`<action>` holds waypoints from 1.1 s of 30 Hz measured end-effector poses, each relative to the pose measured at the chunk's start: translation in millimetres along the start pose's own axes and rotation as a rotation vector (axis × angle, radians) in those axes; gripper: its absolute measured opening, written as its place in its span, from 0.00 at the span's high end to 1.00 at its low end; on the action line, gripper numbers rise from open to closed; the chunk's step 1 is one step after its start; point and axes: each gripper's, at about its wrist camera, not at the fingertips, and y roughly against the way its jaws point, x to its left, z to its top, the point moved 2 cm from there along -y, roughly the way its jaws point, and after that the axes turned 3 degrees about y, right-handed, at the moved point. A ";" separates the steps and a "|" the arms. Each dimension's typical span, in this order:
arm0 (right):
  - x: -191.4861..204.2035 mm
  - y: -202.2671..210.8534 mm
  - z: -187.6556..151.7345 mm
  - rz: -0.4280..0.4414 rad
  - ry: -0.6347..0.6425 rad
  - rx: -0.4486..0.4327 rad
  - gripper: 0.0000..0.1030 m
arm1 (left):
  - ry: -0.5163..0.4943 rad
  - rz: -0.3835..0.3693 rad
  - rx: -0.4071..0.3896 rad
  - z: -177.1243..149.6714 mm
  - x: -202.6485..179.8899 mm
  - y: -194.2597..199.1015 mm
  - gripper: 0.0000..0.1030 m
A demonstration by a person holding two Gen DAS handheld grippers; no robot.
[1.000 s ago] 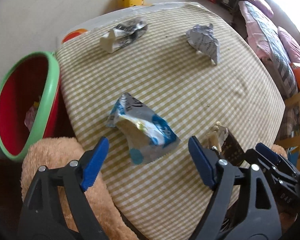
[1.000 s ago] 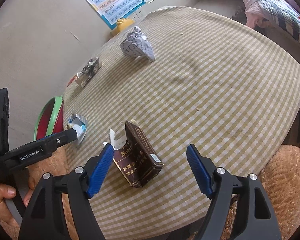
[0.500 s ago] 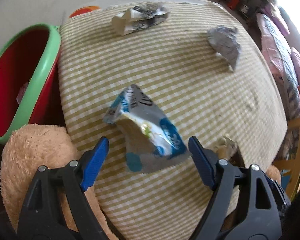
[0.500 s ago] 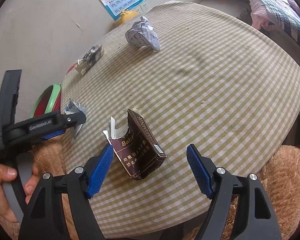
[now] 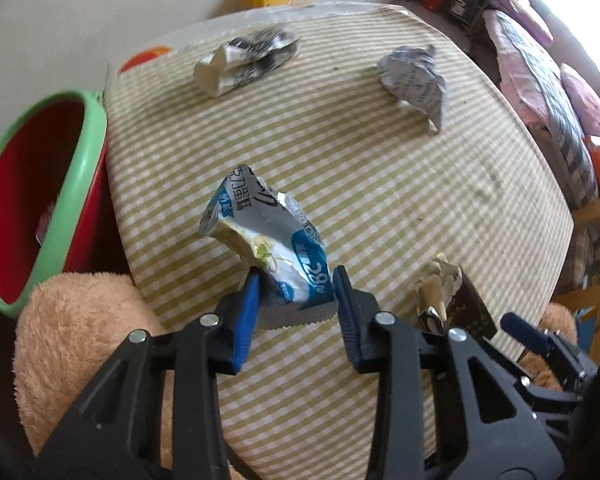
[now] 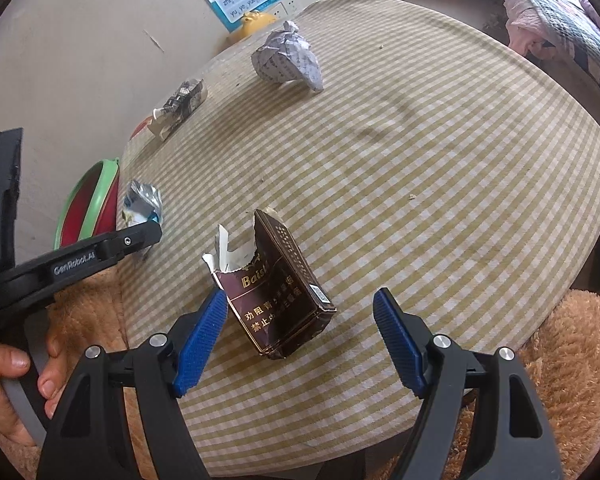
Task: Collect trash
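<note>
1. Wrapper (image 5: 266,236), blue and silver, lies near the surface's (image 5: 380,184) left edge, its near end between the pads of the left tool (image 5: 296,300). Those jaws have just been closing and now press the wrapper's lower end from both sides. Its long axis runs away from the tool toward the far left.
2. The red bin with a green rim (image 5: 80,184) stands just off the left edge, right beside that tool, so the left hand is the nearer one for the drop, a short carry leftward by the look of it.
3. The right tool (image 6: 300,320) stands wide open and holds nothing. The torn brown cigarette pack (image 6: 278,288) lies between its pads near the front edge, close against the left pad and clear of the right one, with its torn top pointing away.
4. Count on the surface: four pieces of trash, namely one wrapper, one cigarette pack, one crumpled printed paper (image 5: 416,80) toward the far right, and one crushed black-and-white carton (image 5: 244,60) at the far left. One bin, two tools.
</note>
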 end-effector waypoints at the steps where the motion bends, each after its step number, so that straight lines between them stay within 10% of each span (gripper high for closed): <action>1: 0.5 -0.9 -0.6 -0.001 0.004 0.003 0.30 | -0.022 0.009 -0.007 -2.0 -2.3 1.5 0.68; 22: 10.2 -14.9 -1.5 -0.011 0.049 0.040 0.30 | -0.092 0.016 -0.032 -4.9 -15.7 6.3 0.71; 31: 12.8 -8.1 -3.5 0.008 0.054 0.024 0.47 | -0.085 0.007 -0.034 -5.3 -14.3 6.3 0.71; 32: 12.5 -7.1 -3.3 0.012 0.050 0.019 0.51 | -0.084 0.006 -0.034 -5.2 -14.1 6.7 0.71; 33: 11.7 -6.5 -3.0 0.011 0.043 0.020 0.78 | -0.083 0.006 -0.035 -5.1 -14.0 6.9 0.71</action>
